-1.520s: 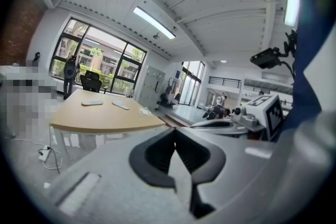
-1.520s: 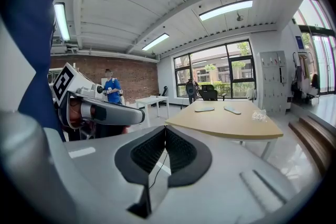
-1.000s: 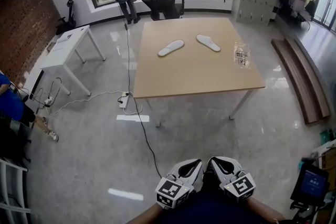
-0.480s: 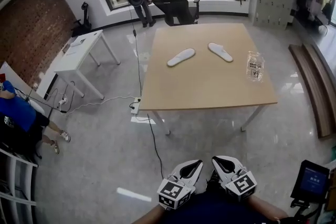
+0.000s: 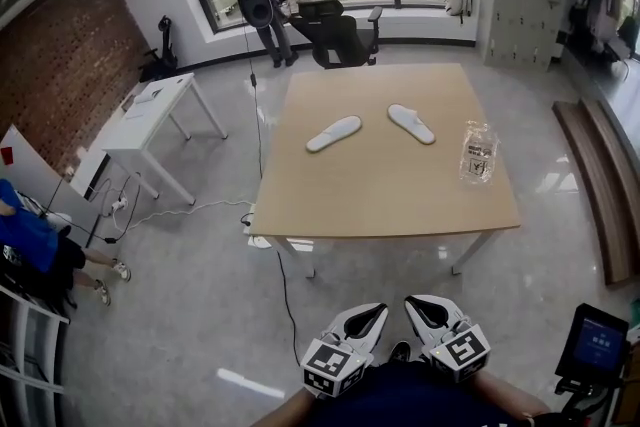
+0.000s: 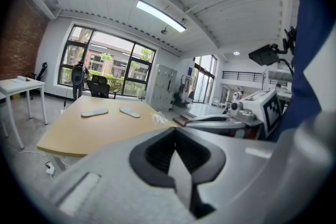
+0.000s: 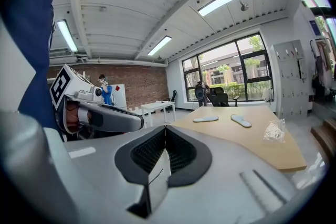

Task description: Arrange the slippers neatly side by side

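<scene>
Toward the far edge of the counter (image 5: 400,200) the slippers (image 5: 334,133) splay apart; I'd walk closer first, left hand-held gripper (image 5: 370,317) and right hand-held gripper (image 5: 422,309) closed, empty.

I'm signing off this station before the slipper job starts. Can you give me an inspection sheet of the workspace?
Surface: wooden table, holding three things.
Job's things: left slipper and right slipper, both white, lying apart and splayed, not side by side.
Clutter: clear plastic bag near the table's right edge.
Grippers: left gripper and right gripper both shut and empty, held close to the person's body, well short of the table.
Cables: black cable across the floor by the table's front left leg; white cable trailing left.
Surroundings: white side table at left, office chair behind the table, wooden planks at right.
</scene>
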`<state>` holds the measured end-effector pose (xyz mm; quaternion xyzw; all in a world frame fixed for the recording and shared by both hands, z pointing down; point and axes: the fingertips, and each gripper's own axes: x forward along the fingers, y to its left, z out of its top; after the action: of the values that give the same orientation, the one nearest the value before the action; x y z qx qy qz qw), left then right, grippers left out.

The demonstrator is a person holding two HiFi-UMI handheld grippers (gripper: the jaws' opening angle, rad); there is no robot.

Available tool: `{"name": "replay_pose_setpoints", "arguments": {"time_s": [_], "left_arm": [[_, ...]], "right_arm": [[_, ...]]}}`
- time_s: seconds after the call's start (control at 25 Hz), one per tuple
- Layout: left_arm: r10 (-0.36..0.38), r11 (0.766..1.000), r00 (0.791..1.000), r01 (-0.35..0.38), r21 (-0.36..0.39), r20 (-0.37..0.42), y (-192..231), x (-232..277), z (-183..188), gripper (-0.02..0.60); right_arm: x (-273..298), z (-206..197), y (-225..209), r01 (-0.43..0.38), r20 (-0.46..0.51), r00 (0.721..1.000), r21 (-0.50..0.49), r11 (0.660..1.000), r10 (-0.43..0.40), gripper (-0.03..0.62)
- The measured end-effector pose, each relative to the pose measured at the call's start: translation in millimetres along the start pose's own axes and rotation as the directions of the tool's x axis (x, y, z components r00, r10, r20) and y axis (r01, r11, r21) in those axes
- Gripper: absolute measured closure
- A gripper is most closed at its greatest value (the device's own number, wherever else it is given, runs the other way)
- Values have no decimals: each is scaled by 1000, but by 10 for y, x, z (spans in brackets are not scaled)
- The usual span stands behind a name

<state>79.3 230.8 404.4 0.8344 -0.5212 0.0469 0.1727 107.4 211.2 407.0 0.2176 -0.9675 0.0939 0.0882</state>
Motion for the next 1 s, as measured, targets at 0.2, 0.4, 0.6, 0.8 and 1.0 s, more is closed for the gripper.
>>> {"name": "replay_pose_setpoints", "arguments": {"time_s": [0.2, 0.4, 0.6, 0.8, 1.0], "left_arm": [[0, 1000, 1000, 0, 3, -2, 7, 131, -12, 578], [7, 1000, 1000, -7, -5, -14, 8, 142, -13, 578], [-1, 1000, 1000, 0, -26, -28, 101, 277, 41, 578], [-11, 1000, 999, 11, -6, -35, 307, 473, 107, 578], [-36, 999, 998, 34, -28, -48, 517, 674, 291, 578]], "right_arm": [[-7, -31, -141, 6, 6, 1000, 4, 1000, -6, 583], [1, -46, -164, -3, 2, 1000, 15, 1000, 3, 583], [108, -22, -288, -5, -5, 1000, 30, 1000, 5, 583], [263, 50, -514, 28, 0, 1000, 41, 999, -28, 583], [510, 95, -707, 46, -8, 999, 51, 998, -46, 583]]}}
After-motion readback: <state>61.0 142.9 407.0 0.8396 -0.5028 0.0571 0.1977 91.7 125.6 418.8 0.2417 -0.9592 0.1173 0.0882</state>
